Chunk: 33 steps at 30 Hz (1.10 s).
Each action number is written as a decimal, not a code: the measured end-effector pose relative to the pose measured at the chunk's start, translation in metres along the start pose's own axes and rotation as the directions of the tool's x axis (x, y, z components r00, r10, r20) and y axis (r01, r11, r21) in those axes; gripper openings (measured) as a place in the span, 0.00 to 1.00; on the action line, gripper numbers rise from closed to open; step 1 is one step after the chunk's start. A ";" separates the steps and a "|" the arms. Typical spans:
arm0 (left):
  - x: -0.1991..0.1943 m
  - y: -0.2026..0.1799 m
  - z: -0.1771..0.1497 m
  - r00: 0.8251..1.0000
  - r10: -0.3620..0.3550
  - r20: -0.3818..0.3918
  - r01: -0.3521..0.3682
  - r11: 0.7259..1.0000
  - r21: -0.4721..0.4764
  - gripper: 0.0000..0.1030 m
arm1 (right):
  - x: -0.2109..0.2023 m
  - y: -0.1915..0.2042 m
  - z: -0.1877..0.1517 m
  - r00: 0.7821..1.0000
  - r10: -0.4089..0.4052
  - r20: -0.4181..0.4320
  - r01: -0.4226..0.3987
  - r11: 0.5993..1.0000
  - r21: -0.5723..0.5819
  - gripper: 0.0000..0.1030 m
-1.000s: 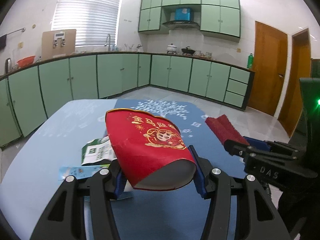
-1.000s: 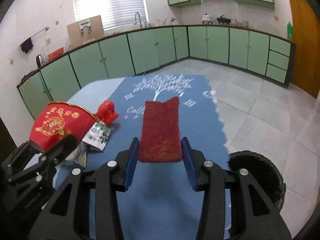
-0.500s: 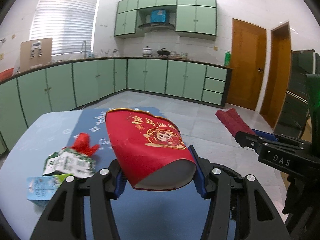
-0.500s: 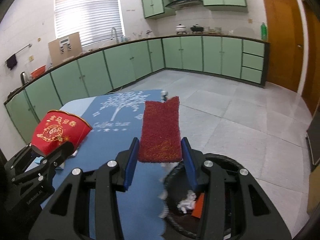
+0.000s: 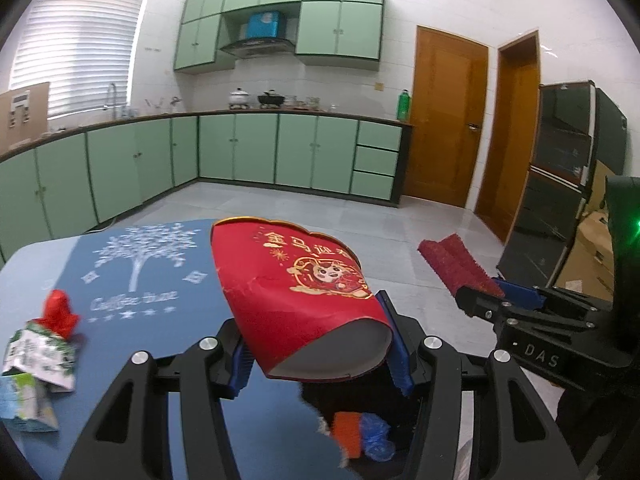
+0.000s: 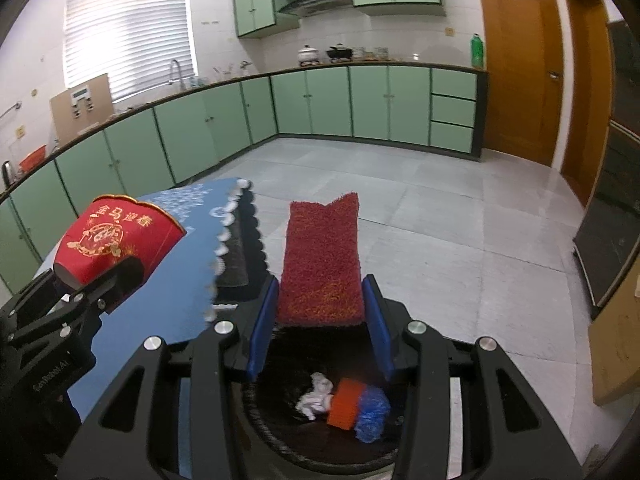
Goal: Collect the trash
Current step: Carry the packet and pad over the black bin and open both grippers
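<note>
Directly below us sits the bin (image 6: 280, 436), holding a white wad (image 6: 314, 396), an orange piece (image 6: 344, 404) and a blue wad (image 6: 372, 412). Over the bin, our right gripper (image 6: 320, 320) is clamped on the red sponge (image 6: 322, 256). Just left of the bin, our left gripper (image 5: 316, 344) is clamped on the red cup (image 5: 296, 292), above the table (image 5: 120, 280) edge. Farther left of the bin, a red wrapper (image 5: 60, 312) and two cartons (image 5: 36, 360) lie on the table.

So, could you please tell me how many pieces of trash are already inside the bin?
3 visible in the black bin: a white crumpled tissue, an orange piece beside it, and a blue wrapper on the right. More may be hidden behind the right gripper.
</note>
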<state>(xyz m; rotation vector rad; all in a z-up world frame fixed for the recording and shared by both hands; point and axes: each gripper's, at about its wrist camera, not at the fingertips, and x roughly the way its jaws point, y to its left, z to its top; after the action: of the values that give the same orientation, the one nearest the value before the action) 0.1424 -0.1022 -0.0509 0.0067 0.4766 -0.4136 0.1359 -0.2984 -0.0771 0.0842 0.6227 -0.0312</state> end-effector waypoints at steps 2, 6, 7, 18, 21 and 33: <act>0.010 -0.010 -0.001 1.000 -0.019 -0.009 0.019 1.000 0.006 0.52 | 0.004 -0.009 -0.005 1.000 -0.014 -0.010 0.014 1.000 0.006 0.40; 0.033 -0.021 0.001 0.998 -0.045 -0.037 0.045 0.999 0.001 0.52 | 0.017 -0.025 -0.012 0.999 -0.034 -0.034 0.035 0.999 0.021 0.40; 0.039 -0.023 0.001 0.998 -0.049 -0.045 0.049 0.999 0.003 0.52 | 0.022 -0.029 -0.014 0.998 -0.037 -0.042 0.039 0.999 0.028 0.40; 0.077 -0.035 -0.002 0.993 -0.066 -0.098 0.068 0.998 0.018 0.53 | 0.058 -0.056 -0.036 0.994 -0.043 -0.101 0.050 0.997 0.064 0.41; 0.085 -0.033 -0.003 0.991 -0.068 -0.118 0.069 0.998 0.012 0.53 | 0.061 -0.056 -0.036 0.994 -0.046 -0.100 0.052 0.997 0.061 0.52; 0.078 -0.018 0.007 0.994 -0.044 -0.098 0.042 0.999 -0.024 0.77 | 0.053 -0.059 -0.037 0.994 -0.077 -0.077 0.083 0.994 0.071 0.88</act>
<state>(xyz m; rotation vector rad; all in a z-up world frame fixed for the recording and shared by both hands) 0.2018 -0.1496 -0.0779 -0.0041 0.5796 -0.4522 0.1546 -0.3539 -0.1418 0.1323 0.6995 -0.1293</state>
